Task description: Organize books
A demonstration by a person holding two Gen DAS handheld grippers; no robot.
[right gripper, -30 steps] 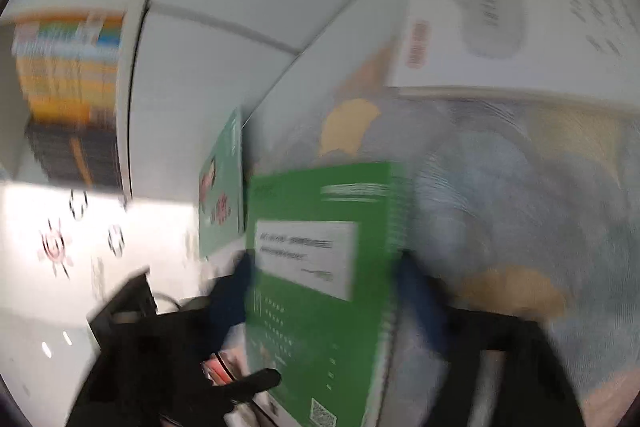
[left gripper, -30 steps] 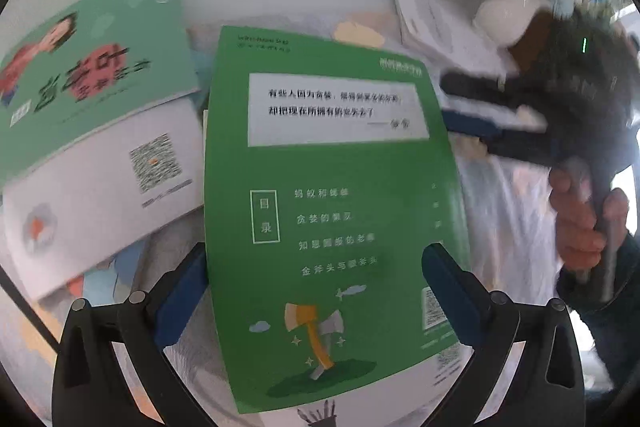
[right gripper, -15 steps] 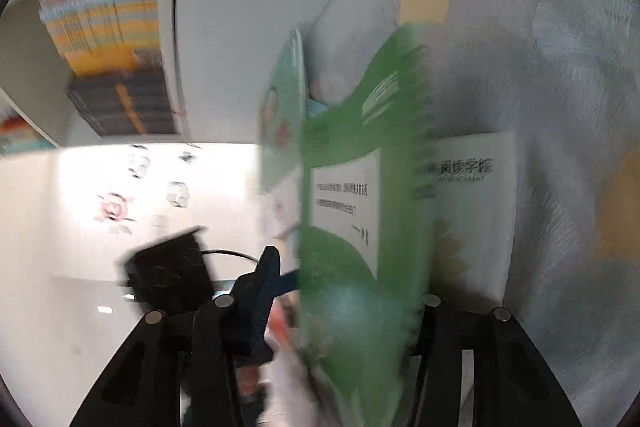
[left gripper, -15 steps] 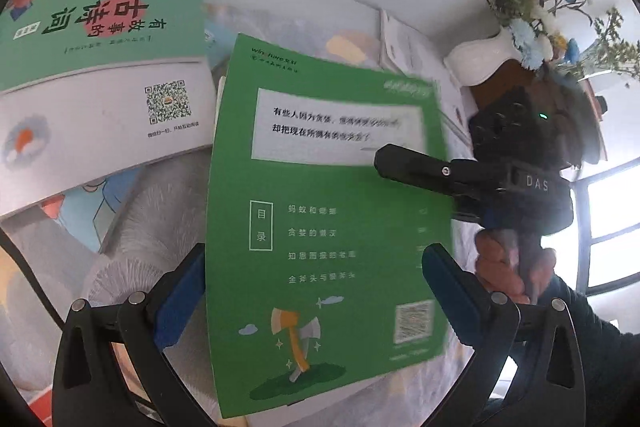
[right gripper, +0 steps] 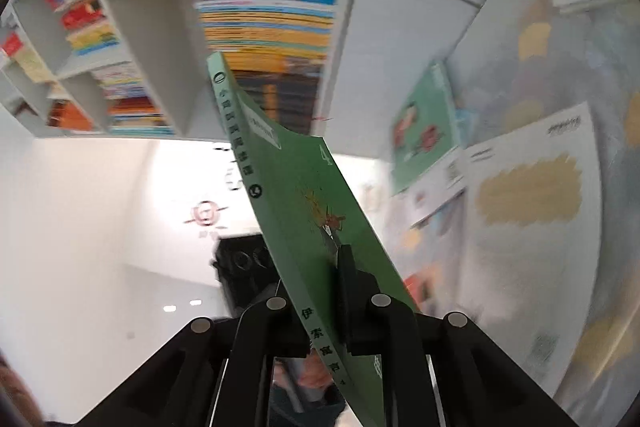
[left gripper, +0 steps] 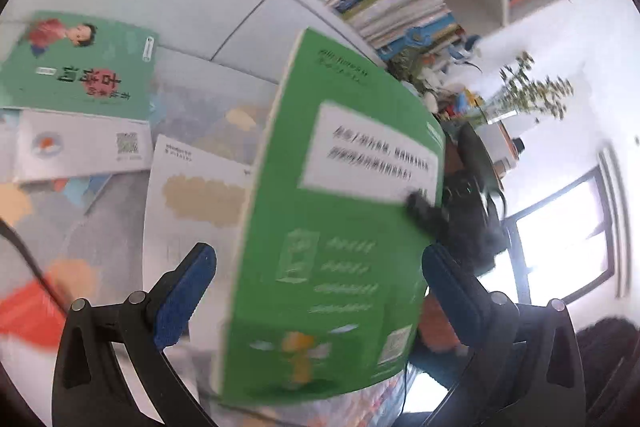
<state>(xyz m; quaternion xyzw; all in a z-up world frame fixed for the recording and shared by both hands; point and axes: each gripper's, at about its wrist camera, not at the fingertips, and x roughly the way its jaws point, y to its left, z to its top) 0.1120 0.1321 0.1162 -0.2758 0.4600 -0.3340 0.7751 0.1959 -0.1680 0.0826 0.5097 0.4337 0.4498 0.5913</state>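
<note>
Your right claw [right gripper: 332,307] has just been closing and now pinches the green book [right gripper: 304,211] near its spine at frame centre, lifted off the surface [left gripper: 208,107], while your left claw [left gripper: 316,291] gapes empty, so the thin cover may sag or slip out.

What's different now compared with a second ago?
The right gripper has just closed its jaws on the green book and lifted it off the table, tipping it up towards the bookshelf. The white book beneath is uncovered. The left gripper stays open, holding nothing; the other books still lie flat.
</note>
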